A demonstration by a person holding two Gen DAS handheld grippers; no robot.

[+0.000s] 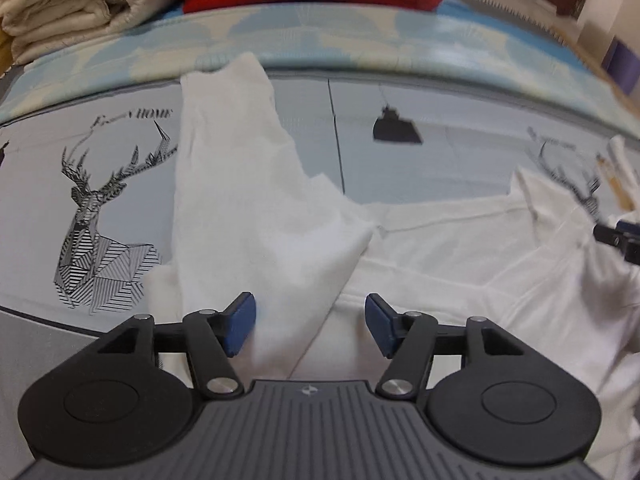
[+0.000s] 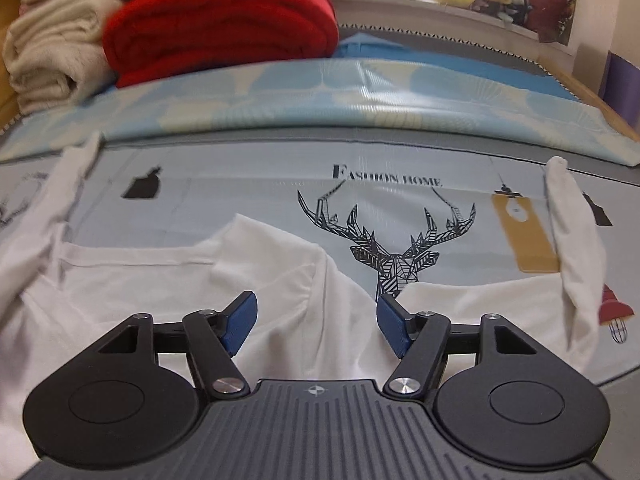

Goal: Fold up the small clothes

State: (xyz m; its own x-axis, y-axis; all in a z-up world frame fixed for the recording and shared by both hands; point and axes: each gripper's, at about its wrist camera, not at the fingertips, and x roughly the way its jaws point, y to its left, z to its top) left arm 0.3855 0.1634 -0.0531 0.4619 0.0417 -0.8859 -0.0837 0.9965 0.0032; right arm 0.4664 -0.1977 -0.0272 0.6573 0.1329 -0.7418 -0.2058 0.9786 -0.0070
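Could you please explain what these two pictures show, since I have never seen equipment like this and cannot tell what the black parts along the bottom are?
The black parts are two hand-held grippers; a person carries one in each hand. Each has a wide-angle camera looking forward along its two blue-padded fingers, so one picture comes from the left gripper and the other from the right gripper. Both look down at a white garment spread over a grey printed cloth with deer drawings. Behind it lie a folded red blanket and a cream blanket. Both grippers stand open over the garment, pads apart, and neither holds anything. The right gripper's tip also shows at the far right edge of the left picture.
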